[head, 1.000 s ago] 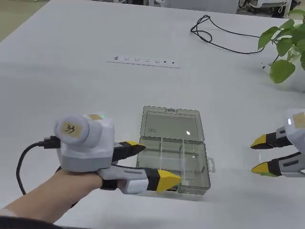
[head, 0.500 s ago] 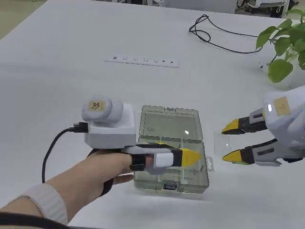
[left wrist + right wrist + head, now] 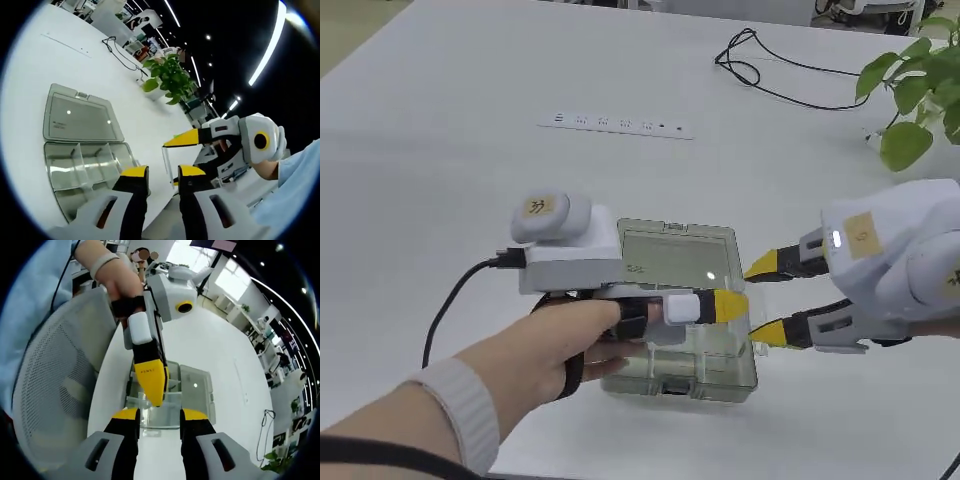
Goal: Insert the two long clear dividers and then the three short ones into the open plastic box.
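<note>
Plainly, my right tongs (image 3: 765, 300) pinched a clear rectangular plastic divider (image 3: 168, 162) by its edges, just beside the right end of the open grey-tinted plastic box (image 3: 680, 382). That box sat near the front edge of the white worktop (image 3: 470, 150), its lid (image 3: 680, 255) laid back flat and clear partitions (image 3: 77, 156) standing inside. My left tongs (image 3: 722, 304) hovered over the box, jaws a narrow gap apart with nothing between them.

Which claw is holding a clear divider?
The right claw, beside the open box: a clear divider spans its jaws. The left claw, near the box, holds nothing.
</note>
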Available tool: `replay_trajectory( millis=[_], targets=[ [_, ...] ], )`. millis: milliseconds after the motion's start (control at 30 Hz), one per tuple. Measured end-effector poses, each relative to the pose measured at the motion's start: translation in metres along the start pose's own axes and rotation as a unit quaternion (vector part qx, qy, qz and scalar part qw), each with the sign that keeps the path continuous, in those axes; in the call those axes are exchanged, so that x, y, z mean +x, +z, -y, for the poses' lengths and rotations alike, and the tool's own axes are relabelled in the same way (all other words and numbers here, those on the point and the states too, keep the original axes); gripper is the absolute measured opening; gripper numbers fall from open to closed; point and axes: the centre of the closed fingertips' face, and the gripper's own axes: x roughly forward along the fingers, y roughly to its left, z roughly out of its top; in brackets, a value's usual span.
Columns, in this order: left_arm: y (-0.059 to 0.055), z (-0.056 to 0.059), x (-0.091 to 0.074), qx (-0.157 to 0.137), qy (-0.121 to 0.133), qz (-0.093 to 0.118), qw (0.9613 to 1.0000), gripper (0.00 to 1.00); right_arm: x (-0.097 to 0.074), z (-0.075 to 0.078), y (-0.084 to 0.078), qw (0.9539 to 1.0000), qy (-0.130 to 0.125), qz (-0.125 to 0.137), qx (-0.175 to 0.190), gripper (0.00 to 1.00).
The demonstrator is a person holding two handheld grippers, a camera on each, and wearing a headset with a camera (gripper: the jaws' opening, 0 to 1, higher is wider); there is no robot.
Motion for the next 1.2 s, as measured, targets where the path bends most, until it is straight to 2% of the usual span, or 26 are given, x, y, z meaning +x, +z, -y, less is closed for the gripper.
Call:
replay_trajectory(
  millis=[333,433,500,600,833,900,933,967,1000,1067,1100,1167,1200],
  targets=[
    [-0.004,-0.003,-0.002,-0.02,0.002,0.001,0.9998,0.05,0.004,-0.004,0.002,0.9998,0.0,-0.015,-0.016,0.32],
    [-0.005,0.0,-0.002,-0.027,-0.002,0.0,0.9996,0.0,0.004,-0.006,0.003,0.9996,-0.001,-0.02,-0.021,0.32],
    [-0.003,-0.001,-0.002,-0.028,-0.002,0.002,0.9996,0.0,0.003,-0.005,0.003,0.9983,-0.007,-0.032,-0.048,0.32],
    [-0.004,0.0,-0.002,-0.038,-0.003,0.003,0.9993,0.0,0.003,-0.006,0.004,0.9972,-0.01,-0.04,-0.063,0.32],
    [-0.002,0.001,-0.003,-0.038,-0.007,0.004,0.9992,0.0,0.002,-0.005,0.003,0.996,-0.008,-0.042,-0.079,0.33],
    [-0.001,0.002,-0.004,-0.03,-0.01,0.005,0.9995,0.0,0.001,-0.005,0.004,0.9969,-0.002,-0.04,-0.068,0.41],
    [0.0,0.003,-0.004,-0.027,-0.013,0.005,0.9995,0.0,0.001,-0.005,0.009,0.9982,-0.003,-0.024,-0.055,0.46],
    [0.0,0.005,-0.005,-0.014,-0.016,0.0,0.9998,0.0,-0.002,-0.003,0.011,0.9995,0.002,-0.015,-0.027,0.47],
    [0.0,0.004,-0.005,0.001,-0.015,-0.003,0.9999,0.0,-0.005,-0.001,0.013,0.9999,0.006,-0.007,-0.014,0.45],
    [-0.001,0.007,-0.007,0.041,-0.022,-0.01,0.9989,0.0,-0.013,0.006,0.018,0.9995,0.013,0.015,0.024,0.43],
    [-0.001,0.008,-0.008,0.049,-0.024,-0.011,0.9985,0.0,-0.016,0.008,0.019,0.9988,0.021,0.02,0.041,0.42],
    [-0.004,0.01,-0.011,0.091,-0.03,-0.022,0.9951,0.0,-0.023,0.012,0.018,0.9978,0.036,0.021,0.052,0.41],
    [-0.006,0.01,-0.012,0.118,-0.031,-0.029,0.9921,0.0,-0.025,0.018,0.016,0.9978,0.033,0.021,0.053,0.41]
  ],
)
